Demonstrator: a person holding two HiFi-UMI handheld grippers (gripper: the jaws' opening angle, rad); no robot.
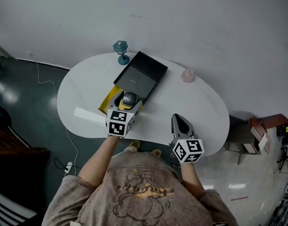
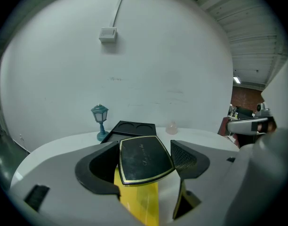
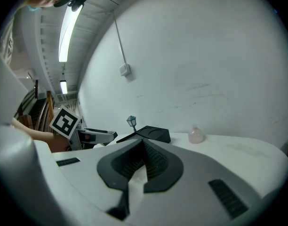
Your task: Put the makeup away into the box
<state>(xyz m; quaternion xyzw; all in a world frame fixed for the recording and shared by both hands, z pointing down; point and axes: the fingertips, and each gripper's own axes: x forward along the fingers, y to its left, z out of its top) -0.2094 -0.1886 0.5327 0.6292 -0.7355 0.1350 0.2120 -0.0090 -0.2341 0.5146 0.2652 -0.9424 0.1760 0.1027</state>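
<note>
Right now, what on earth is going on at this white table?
A person is putting makeup away with a hand-held gripper in each hand. The left gripper has its jaws closed on a black compact with a gold rim, held over a yellow sheet just short of the open black box. The compact is not yet in the box. The right gripper is empty, jaws together, near the front edge of the table. A small teal lamp and a pink bottle also stand on the table.

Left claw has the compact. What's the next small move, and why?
Probably ease the left claw forward toward the black box: its jaws are clamped on the compact, held over the yellow piece, short of the box's compartments. The right claw is shut and empty.
</note>
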